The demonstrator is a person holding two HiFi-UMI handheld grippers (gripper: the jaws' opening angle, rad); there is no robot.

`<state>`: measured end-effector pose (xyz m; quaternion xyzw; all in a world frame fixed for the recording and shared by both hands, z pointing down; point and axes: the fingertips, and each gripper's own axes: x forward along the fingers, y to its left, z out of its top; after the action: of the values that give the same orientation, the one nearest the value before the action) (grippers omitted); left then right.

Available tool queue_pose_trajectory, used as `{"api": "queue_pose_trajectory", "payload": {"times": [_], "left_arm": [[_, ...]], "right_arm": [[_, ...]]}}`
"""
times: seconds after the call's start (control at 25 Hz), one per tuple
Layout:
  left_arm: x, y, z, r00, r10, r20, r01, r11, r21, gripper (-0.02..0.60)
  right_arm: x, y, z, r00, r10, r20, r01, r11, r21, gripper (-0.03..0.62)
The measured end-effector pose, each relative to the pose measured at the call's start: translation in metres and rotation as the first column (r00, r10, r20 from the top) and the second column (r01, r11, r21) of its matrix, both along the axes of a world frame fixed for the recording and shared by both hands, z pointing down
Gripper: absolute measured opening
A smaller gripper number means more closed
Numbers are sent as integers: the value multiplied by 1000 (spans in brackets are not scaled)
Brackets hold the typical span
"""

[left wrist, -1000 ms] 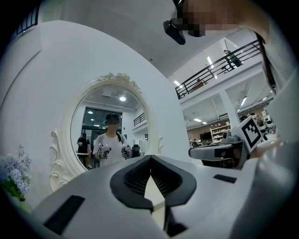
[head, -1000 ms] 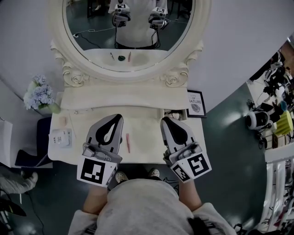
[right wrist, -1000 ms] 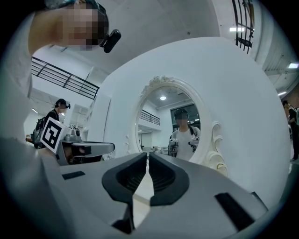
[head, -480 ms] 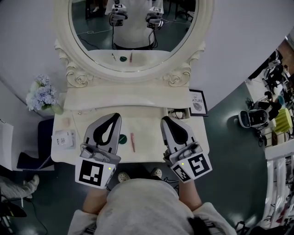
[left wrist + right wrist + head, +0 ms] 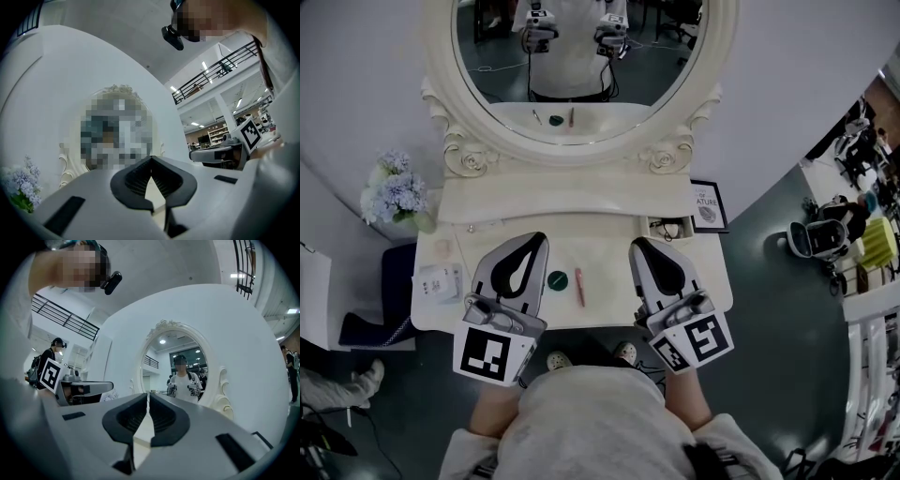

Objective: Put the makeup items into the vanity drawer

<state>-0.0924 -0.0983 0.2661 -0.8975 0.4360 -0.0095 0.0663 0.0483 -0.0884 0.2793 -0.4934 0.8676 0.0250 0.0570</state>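
Two makeup items lie loose on the cream table point(image 5: 609, 251), both toward its front edge and about midway along its width. One is a small round compact point(image 5: 557, 278), dark green, lying flat. Just beside it on the right, not touching, lies a slender pink stick point(image 5: 579, 287), flat on the table, its length running from front to back with a slight tilt.
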Motion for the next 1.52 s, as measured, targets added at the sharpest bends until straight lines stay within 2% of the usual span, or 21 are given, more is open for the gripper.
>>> {"api": "queue_pose_trajectory", "payload": {"times": [0.88, 1.36, 1.44, 1.52], "left_arm": [[-27, 20, -4, 1000, -2, -9, 2, 999, 36, 15], [-39, 24, -4, 999, -36, -6, 36, 999, 41, 15], [-41, 23, -6, 999, -45, -17, 46, 998, 48, 15], [-43, 22, -16, 996, -59, -60, 63, 995, 78, 15]], "right_arm": [[-24, 16, -1, 1000, -2, 4, 2, 1000, 10, 29], [-26, 19, -1, 1000, 5, -15, -5, 1000, 10, 28], [-25, 20, -2, 1000, 7, -17, -7, 1000, 9, 28], [-25, 20, -2, 1000, 7, -20, -7, 1000, 7, 28]]}}
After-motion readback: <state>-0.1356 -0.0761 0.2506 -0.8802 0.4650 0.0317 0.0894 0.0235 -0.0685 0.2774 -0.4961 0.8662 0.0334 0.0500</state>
